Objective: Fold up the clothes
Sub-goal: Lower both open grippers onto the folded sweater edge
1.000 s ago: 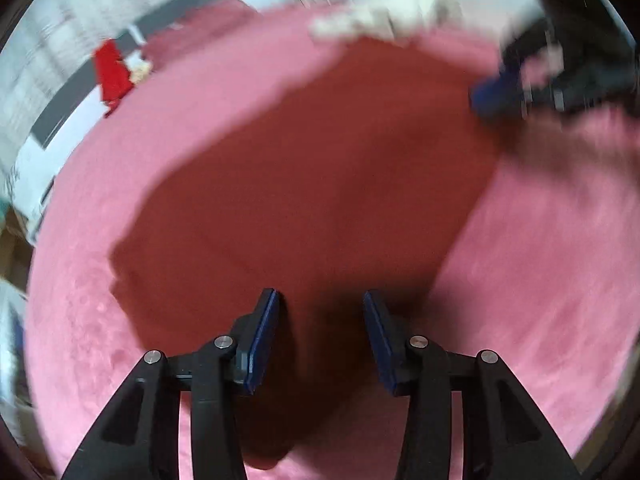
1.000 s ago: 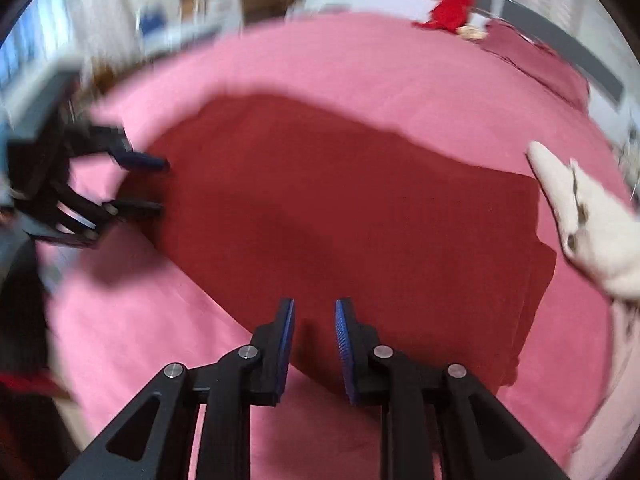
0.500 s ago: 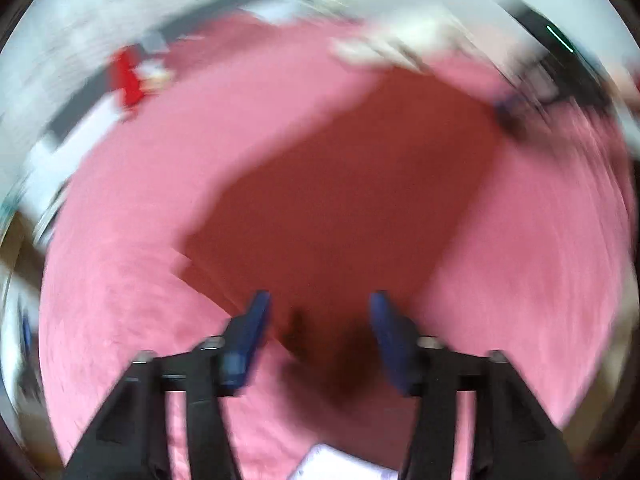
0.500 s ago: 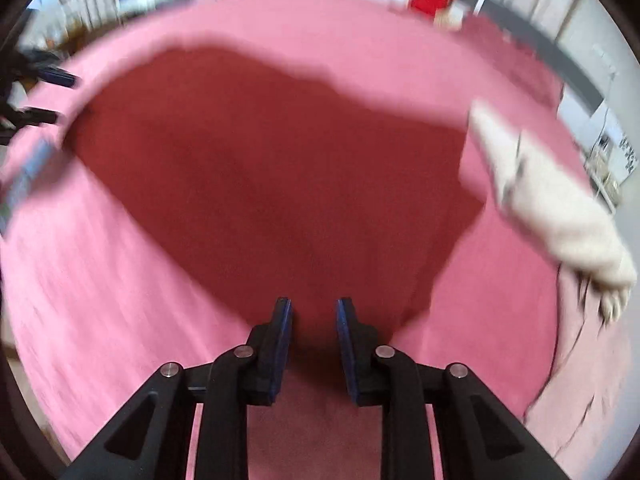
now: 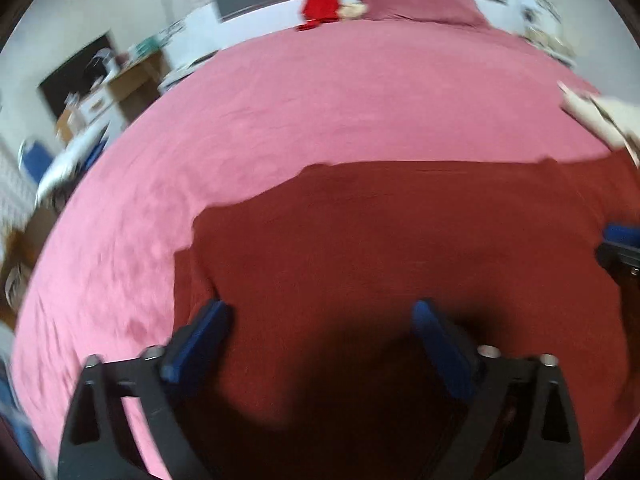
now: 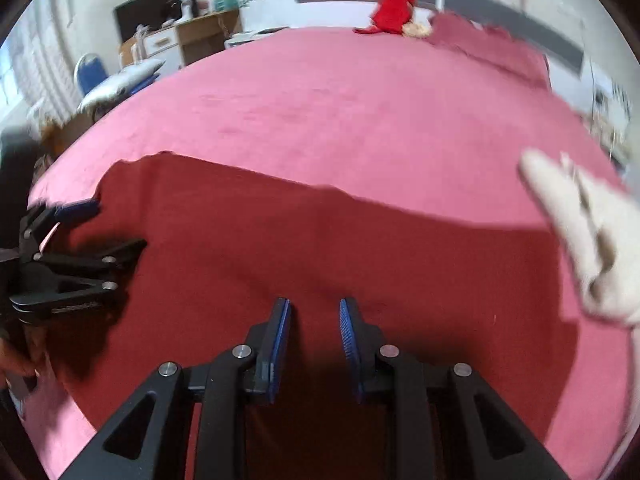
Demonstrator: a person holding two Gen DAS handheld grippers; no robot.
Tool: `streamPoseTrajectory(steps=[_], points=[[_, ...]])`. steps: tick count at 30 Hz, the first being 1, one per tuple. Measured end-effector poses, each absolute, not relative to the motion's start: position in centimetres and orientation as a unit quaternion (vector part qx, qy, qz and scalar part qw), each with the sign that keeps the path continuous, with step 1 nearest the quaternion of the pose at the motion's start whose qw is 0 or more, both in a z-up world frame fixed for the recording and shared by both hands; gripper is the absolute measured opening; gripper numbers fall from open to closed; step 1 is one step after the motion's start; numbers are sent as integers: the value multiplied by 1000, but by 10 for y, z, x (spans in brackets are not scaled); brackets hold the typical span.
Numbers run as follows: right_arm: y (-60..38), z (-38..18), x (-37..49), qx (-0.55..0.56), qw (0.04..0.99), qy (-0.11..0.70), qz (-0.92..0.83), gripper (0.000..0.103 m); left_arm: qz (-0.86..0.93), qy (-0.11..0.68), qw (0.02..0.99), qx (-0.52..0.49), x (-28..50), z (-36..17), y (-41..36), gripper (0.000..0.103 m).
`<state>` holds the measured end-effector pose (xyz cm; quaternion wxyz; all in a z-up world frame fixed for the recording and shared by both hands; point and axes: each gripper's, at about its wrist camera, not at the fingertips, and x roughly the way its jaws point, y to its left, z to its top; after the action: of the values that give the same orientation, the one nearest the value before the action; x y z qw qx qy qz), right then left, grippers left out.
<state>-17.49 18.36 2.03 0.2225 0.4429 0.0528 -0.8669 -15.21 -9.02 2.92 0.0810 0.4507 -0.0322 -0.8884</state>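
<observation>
A dark red garment point(image 5: 380, 240) lies flat on the pink bed cover point(image 5: 320, 100); it also shows in the right wrist view point(image 6: 340, 248). My left gripper point(image 5: 320, 320) is wide open and empty, low over the garment's near left part. It shows from the side in the right wrist view point(image 6: 96, 228). My right gripper point(image 6: 314, 312) is open with a narrow gap, empty, over the garment's near edge. One of its fingertips point(image 5: 620, 234) shows at the right edge of the left wrist view.
A cream garment point(image 6: 588, 232) lies on the pink bed cover point(image 6: 340, 100) right of the red one. A bright red cloth point(image 6: 394, 4) and a maroon pillow point(image 6: 488, 48) are at the far end. A desk point(image 6: 192, 36) and chair stand beyond the left side.
Both grippers have swung round and now face the head of the bed. The left gripper has opened wider. The red garment has stayed flat.
</observation>
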Motion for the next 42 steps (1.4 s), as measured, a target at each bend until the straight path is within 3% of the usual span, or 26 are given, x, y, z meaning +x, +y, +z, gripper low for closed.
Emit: streamPoseTrajectory(steps=[2, 6, 9, 17, 23, 33, 37, 42], points=[[204, 21, -180, 440, 214, 18, -872, 16, -890, -9, 77, 449, -153, 27, -100, 103], [234, 28, -188, 444, 217, -59, -867, 15, -894, -11, 76, 441, -154, 22, -97, 103], [243, 40, -181, 417, 200, -108, -880, 27, -898, -18, 79, 434, -155, 18, -90, 103], [213, 33, -172, 419, 323, -205, -824, 28, -899, -22, 80, 430, -156, 14, -84, 103], [245, -7, -191, 462, 284, -294, -787, 27, -901, -25, 81, 425, -143, 20, -86, 103], [307, 15, -198, 435, 176, -274, -839, 28, -903, -28, 84, 420, -141, 19, -86, 103], [317, 14, -186, 415, 191, -337, -823, 31, -904, -29, 87, 417, -140, 19, -85, 103], [286, 5, -178, 435, 256, -324, -800, 31, -904, -27, 86, 418, -139, 19, -86, 103]])
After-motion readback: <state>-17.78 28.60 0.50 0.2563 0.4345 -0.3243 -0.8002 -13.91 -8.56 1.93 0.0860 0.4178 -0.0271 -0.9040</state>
